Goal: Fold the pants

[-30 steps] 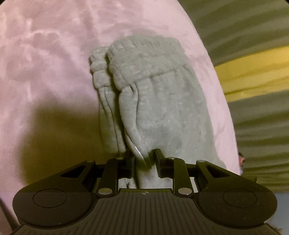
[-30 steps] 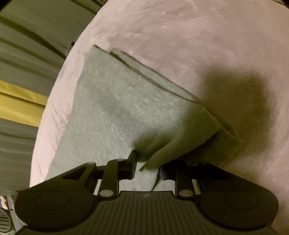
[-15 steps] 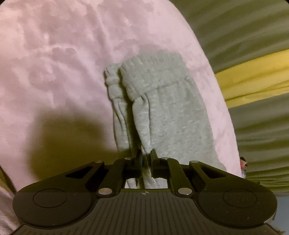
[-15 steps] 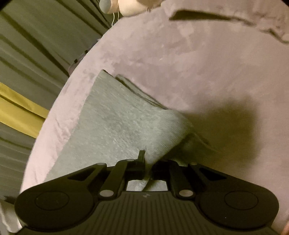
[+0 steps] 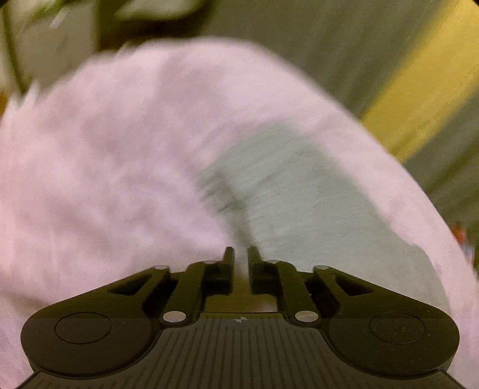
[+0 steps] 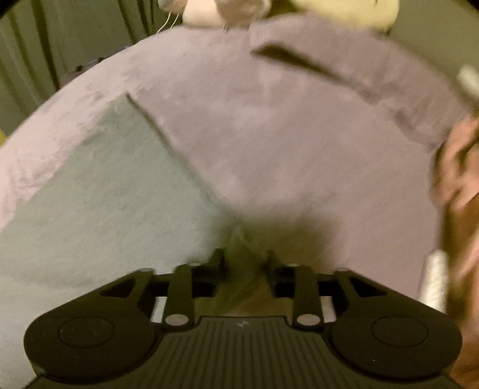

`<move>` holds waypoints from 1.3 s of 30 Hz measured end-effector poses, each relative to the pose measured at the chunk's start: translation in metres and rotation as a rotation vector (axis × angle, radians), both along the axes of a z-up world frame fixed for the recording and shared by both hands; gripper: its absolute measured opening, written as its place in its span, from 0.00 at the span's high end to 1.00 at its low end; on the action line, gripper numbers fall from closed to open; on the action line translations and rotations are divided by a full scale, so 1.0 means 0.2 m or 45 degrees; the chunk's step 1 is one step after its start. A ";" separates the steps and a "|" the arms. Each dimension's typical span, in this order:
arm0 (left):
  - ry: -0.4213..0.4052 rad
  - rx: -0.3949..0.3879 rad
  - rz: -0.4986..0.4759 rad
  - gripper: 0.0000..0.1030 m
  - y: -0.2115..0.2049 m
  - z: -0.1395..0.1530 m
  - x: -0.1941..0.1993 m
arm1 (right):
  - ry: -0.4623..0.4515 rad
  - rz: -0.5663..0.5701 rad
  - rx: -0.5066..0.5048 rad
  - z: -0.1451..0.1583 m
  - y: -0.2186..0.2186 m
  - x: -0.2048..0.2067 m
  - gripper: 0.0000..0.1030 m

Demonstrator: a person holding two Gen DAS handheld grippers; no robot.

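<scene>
The grey pants (image 5: 299, 197) lie on a pink plush blanket (image 5: 104, 164); the left wrist view is heavily blurred by motion. My left gripper (image 5: 240, 254) is shut on an edge of the pants, the cloth running up from between its jaws. In the right wrist view the pants (image 6: 98, 191) spread flat at the left. My right gripper (image 6: 243, 258) holds a peaked corner of the pants between its jaws, which stand a little apart around the cloth.
The blanket's (image 6: 284, 134) far edge has a raised fold (image 6: 329, 68). Soft toys (image 6: 227, 12) sit beyond it. A hand (image 6: 458, 167) shows at the right edge. Olive and yellow striped bedding (image 5: 419, 98) lies off the blanket's right side.
Both grippers have risen and swung, carrying the pants' edge; the views tilted up, showing more blanket. The left gripper closed on the cloth. A hand came into the right view.
</scene>
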State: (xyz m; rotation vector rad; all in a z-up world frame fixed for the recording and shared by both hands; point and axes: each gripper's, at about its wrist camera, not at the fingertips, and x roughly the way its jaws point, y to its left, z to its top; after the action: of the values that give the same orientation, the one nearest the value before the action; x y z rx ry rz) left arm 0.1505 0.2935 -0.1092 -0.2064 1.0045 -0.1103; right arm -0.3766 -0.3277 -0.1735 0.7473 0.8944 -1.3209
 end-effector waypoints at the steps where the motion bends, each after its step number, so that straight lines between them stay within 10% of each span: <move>1: -0.054 0.035 -0.088 0.64 -0.10 0.05 -0.02 | 0.028 0.020 -0.042 0.05 0.01 0.03 0.66; 3: -0.108 0.051 -0.266 0.40 -0.30 0.09 -0.05 | -0.013 0.146 -0.136 0.17 0.06 0.14 0.63; 6: -0.077 0.013 -0.558 0.39 -0.63 0.03 -0.10 | -0.182 0.427 -0.242 0.32 0.17 0.40 0.32; 11: 0.132 0.125 -0.793 0.45 -1.07 -0.26 -0.10 | -0.365 0.967 -0.254 0.33 0.42 0.98 0.25; 14: 0.272 0.281 -0.886 0.63 -1.13 -0.41 -0.15 | -0.392 1.170 -0.090 0.26 0.56 1.29 0.25; 22: 0.454 0.162 -0.822 0.87 -0.83 -0.46 -0.19 | -0.384 1.623 0.160 0.08 1.01 1.78 0.25; 26: 0.540 0.240 -0.881 0.87 -0.78 -0.46 -0.25 | -0.318 1.783 0.452 -0.09 1.23 1.89 0.61; 29: 0.491 0.318 -0.852 0.85 -0.75 -0.41 -0.26 | -0.248 1.952 0.442 -0.08 1.33 1.87 0.61; 32: 0.322 0.211 -0.891 0.73 -0.81 -0.26 -0.22 | -0.326 1.961 0.618 0.02 1.24 1.94 0.65; 36: 0.144 0.071 -0.870 0.49 -0.90 -0.18 -0.09 | -0.364 1.771 0.319 0.25 1.02 2.21 0.35; 39: 0.160 0.092 -0.792 0.55 -0.97 -0.19 0.00 | -0.390 1.676 0.315 0.30 0.89 2.47 0.25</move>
State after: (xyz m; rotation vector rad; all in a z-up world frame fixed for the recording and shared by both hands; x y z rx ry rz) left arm 0.1507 0.0989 -0.1463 0.1741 1.1693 -0.6321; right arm 0.1177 -0.1492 -0.1138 0.3553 1.0018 0.0638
